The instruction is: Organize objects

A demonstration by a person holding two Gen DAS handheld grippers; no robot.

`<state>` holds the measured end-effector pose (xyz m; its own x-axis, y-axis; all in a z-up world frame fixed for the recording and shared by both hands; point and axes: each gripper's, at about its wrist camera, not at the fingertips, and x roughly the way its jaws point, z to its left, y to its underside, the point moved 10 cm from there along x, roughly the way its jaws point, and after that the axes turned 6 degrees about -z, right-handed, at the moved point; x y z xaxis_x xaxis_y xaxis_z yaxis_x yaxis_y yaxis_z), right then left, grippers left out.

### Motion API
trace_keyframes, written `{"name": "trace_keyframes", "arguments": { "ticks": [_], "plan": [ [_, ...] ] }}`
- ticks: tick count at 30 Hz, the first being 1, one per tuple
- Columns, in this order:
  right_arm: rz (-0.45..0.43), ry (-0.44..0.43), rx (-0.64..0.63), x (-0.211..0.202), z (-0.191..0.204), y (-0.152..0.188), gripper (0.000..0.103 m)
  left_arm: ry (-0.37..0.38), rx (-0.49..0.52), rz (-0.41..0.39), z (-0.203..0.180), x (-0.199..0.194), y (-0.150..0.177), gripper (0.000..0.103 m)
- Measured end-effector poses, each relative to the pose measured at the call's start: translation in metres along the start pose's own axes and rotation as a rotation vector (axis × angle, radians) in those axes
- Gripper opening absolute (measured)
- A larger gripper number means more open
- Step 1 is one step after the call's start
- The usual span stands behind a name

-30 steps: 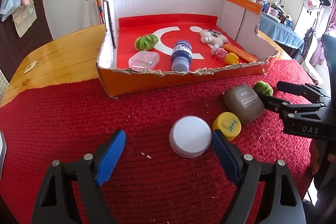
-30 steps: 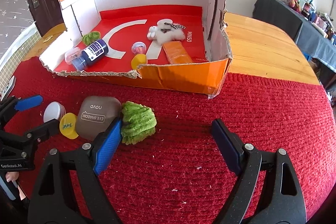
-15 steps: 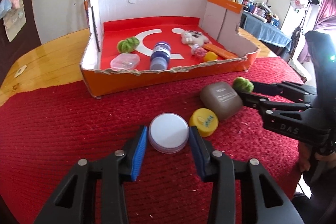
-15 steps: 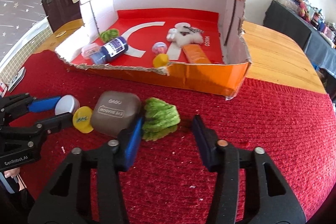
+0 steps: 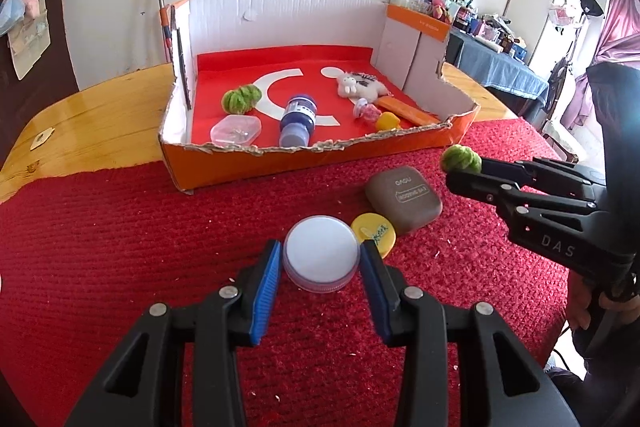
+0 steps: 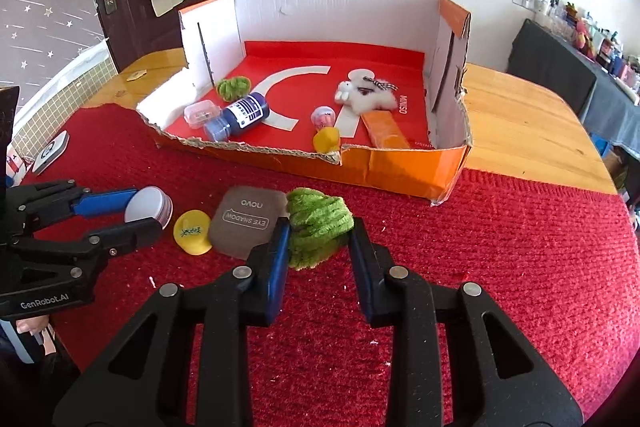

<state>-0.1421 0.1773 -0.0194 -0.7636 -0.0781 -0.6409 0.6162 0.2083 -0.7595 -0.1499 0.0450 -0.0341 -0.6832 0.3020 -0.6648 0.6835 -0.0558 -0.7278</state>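
Observation:
On the red cloth my left gripper (image 5: 320,247) is shut on a round white-lidded jar (image 5: 321,267), one blue pad against each side. My right gripper (image 6: 319,227) has a fluffy green ball (image 6: 318,217) between its pads; the jaws are closing and press into it. The left wrist view shows that ball (image 5: 460,158) at the right gripper's tips, just above the cloth. Between the two grippers lie a brown eye-shadow case (image 5: 404,197) and a yellow lid (image 5: 374,229). The orange cardboard box (image 5: 304,163) stands behind them.
The box holds a second green ball (image 5: 241,99), a blue bottle (image 5: 298,119), a clear case (image 5: 236,129), a plush rabbit (image 5: 360,85), an orange bar (image 5: 404,111) and small yellow and pink pieces. Bare wooden table (image 6: 520,115) flanks the box. A person's hand (image 6: 32,327) holds the left gripper.
Both grippers went from wide open to closed: the left onto the white jar, the right onto the green ball. The right gripper and ball have risen a little off the cloth.

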Motion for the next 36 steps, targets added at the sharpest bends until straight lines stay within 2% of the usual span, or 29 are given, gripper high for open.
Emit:
{"name": "trace_keyframes", "arguments": {
  "ticks": [36],
  "plan": [
    [0.015, -0.012, 0.024, 0.0, 0.0009, 0.0086, 0.028, 0.006, -0.012, 0.0, -0.0017, -0.0049, 0.0042, 0.042]
  ]
}}
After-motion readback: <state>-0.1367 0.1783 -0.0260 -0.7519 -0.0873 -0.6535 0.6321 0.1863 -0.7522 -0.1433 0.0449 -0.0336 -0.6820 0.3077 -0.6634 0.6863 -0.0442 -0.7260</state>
